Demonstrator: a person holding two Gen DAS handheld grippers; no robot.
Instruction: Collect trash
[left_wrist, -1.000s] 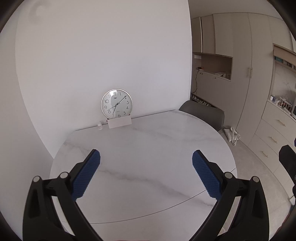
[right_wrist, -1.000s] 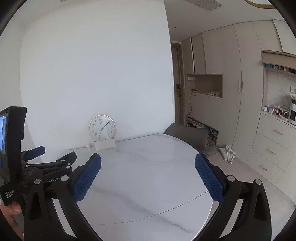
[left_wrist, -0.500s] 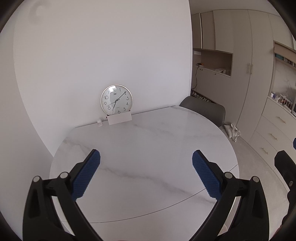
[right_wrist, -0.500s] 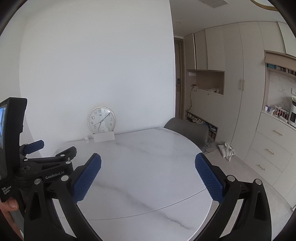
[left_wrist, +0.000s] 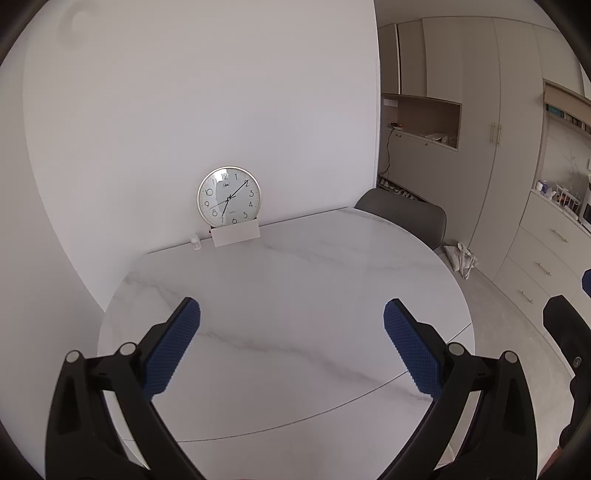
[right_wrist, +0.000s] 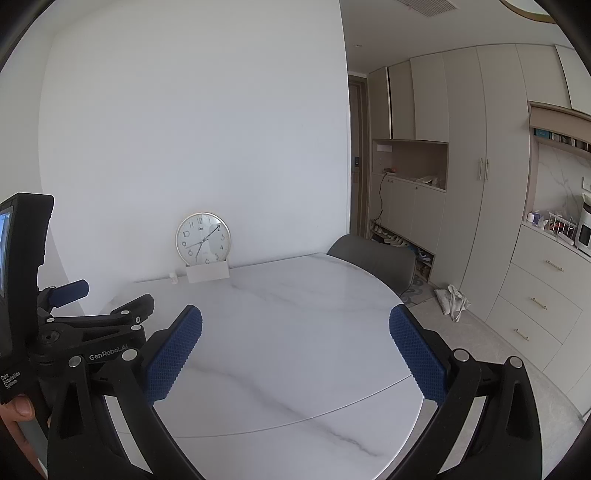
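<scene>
Both grippers hung over the near edge of a round white marble desk (left_wrist: 295, 288), side by side and pointing toward the wall. The left gripper (left_wrist: 291, 343) had its blue-padded fingers (left_wrist: 171, 350) spread wide, with nothing between them but bare marble. The right gripper (right_wrist: 295, 350) stood the same way, its fingers (right_wrist: 415, 356) far apart and holding nothing. From the right wrist view the left gripper showed at the left edge, a thumb (right_wrist: 22, 408) pressed against its black handle. At the far side of the desk a round clock (left_wrist: 229, 195) leaned upright against the white wall, and a small white card (left_wrist: 235, 234) stood propped just in front of its lower rim, touching or nearly touching it. Just to the left of the card sat a tiny white bottle (left_wrist: 195, 243), close to the wall; it was too small to make out further. I could see no trash on the desk from either view; apart from those three things at the back, its top showed only grey veining. A grey chair (right_wrist: 373, 258) was pushed in at the far right of the desk, and beyond it ran beige cupboards (right_wrist: 461, 184) and drawers, with a pale bag (right_wrist: 452, 299) lying on the floor at their foot.
</scene>
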